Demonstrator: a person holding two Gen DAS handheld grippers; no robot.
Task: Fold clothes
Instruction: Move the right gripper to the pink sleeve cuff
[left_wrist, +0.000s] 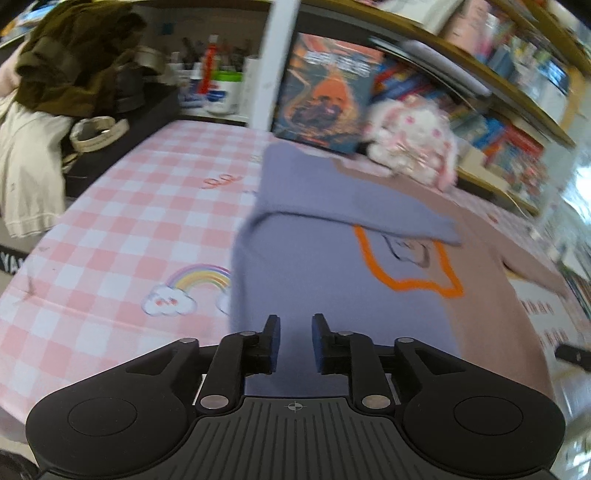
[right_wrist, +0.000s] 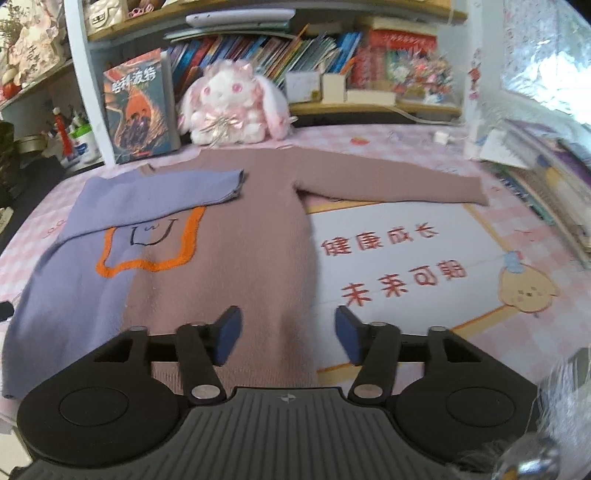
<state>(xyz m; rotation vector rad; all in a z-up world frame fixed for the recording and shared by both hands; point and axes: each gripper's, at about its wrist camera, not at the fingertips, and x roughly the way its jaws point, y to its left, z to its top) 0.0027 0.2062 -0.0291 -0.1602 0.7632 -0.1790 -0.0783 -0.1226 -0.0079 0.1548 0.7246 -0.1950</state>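
Two-tone knitted sweater (right_wrist: 221, 258) spread flat, front up, on the pink checked worktop (right_wrist: 480, 332), long axis running straight away from both claws: hem nearest, neckline far off by the plush rabbit (right_wrist: 229, 107) and the upright book (right_wrist: 140, 107). Purple sleeve (right_wrist: 155, 192) already lying folded across the chest, partly over the orange outline motif (right_wrist: 147, 258); brown sleeve (right_wrist: 391, 184) stretched out sideways to the right, well clear of the body, cuff pointing towards the stacked books at the worktop's edge. Right claw (right_wrist: 288, 332) hovering over the brown hem, jaws wide apart, holding nothing. Left claw (left_wrist: 294, 343) over the purple half near the hem, jaws parted more narrowly, likewise empty; left-wrist view blurred. Outstretched sleeve lying ahead and to the right of the right claw, on that claw's own side and far from the left one, so probably the right hand's to take and bring across towards the purple side.
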